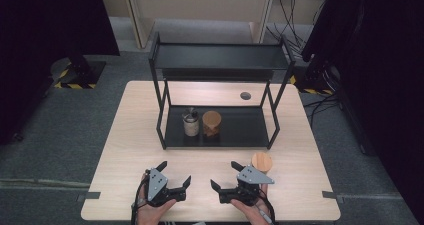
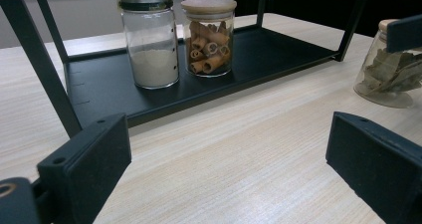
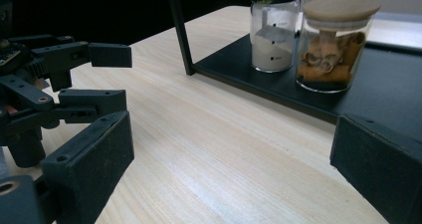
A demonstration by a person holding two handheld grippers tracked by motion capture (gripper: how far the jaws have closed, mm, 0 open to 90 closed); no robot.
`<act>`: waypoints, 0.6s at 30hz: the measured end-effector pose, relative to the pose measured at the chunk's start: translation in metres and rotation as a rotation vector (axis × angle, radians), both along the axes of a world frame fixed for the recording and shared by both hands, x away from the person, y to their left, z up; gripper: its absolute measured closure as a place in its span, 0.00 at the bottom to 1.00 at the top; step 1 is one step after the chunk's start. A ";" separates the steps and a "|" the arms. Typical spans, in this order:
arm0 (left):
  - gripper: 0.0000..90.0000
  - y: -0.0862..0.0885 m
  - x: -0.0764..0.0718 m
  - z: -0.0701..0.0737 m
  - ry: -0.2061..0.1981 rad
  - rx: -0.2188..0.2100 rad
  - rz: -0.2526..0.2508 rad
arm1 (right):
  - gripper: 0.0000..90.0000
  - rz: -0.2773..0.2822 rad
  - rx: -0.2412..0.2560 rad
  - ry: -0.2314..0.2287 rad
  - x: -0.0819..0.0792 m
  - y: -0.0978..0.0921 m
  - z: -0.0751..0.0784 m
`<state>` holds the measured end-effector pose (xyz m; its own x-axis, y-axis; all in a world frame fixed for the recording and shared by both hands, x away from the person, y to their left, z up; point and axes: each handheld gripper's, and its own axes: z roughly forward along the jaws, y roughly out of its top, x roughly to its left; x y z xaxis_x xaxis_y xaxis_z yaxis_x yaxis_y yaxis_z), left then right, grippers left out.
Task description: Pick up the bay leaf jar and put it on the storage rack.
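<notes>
Low in the high view, the left gripper (image 1: 176, 174) and the right gripper (image 1: 223, 175) sit side by side near the bottom edge of the table (image 1: 125, 135), each with its jaws spread wide and nothing between them; the hands holding them are cut off by the bottom edge of the frame. Just above and right of the right gripper stands a jar of leaves (image 1: 261, 162), seen from above as little more than a round wooden lid. In the left gripper view that same jar (image 2: 390, 72) sits at the right edge, its glass partly cut off by the frame and its top hidden behind a dark jaw of the other gripper. In the middle of the high view stands a black rack (image 1: 235, 127) with two levels; on the left part of its lower tray a jar of white powder (image 1: 190, 122) and a jar of cinnamon sticks (image 1: 211, 123) stand just beside each other. The top of the powder jar is cut off in both gripper views, and its cap is hard to make out from above. In the right gripper view the left gripper (image 3: 102, 74) shows at the left edge, partly cut off, well apart from the rack
</notes>
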<state>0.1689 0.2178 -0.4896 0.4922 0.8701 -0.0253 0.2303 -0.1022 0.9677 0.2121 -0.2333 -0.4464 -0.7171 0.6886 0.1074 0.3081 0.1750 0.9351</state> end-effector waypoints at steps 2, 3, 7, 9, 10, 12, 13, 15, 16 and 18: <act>0.03 0.000 0.000 0.000 0.001 0.000 0.002 | 0.04 -0.003 0.005 -0.004 -0.001 -0.001 0.001; 0.03 0.000 0.000 0.000 0.000 0.000 0.002 | 0.04 -0.003 0.008 -0.004 -0.002 -0.002 0.001; 0.03 0.000 -0.001 0.000 -0.002 0.000 0.001 | 0.04 -0.001 0.006 -0.003 -0.004 -0.004 0.001; 0.03 0.000 0.000 0.000 -0.001 0.001 0.002 | 0.04 0.001 0.006 -0.003 -0.004 -0.005 0.000; 0.03 0.000 0.000 0.000 0.000 0.000 0.003 | 0.04 0.000 0.007 -0.004 -0.005 -0.006 0.000; 0.03 0.001 0.000 0.000 -0.002 -0.002 0.005 | 0.04 -0.006 0.009 -0.007 -0.006 -0.007 0.001; 0.03 0.001 0.000 0.000 -0.002 -0.002 0.006 | 0.04 -0.008 0.009 -0.009 -0.007 -0.008 0.001; 0.03 0.001 0.000 0.000 -0.002 -0.002 0.006 | 0.04 -0.013 0.006 -0.012 -0.009 -0.010 0.001; 0.03 0.000 0.000 0.000 -0.002 -0.001 0.006 | 0.04 -0.014 0.004 -0.014 -0.010 -0.010 0.001; 0.03 0.000 0.000 0.000 -0.003 -0.002 0.006 | 0.04 -0.016 0.000 -0.014 -0.012 -0.012 0.002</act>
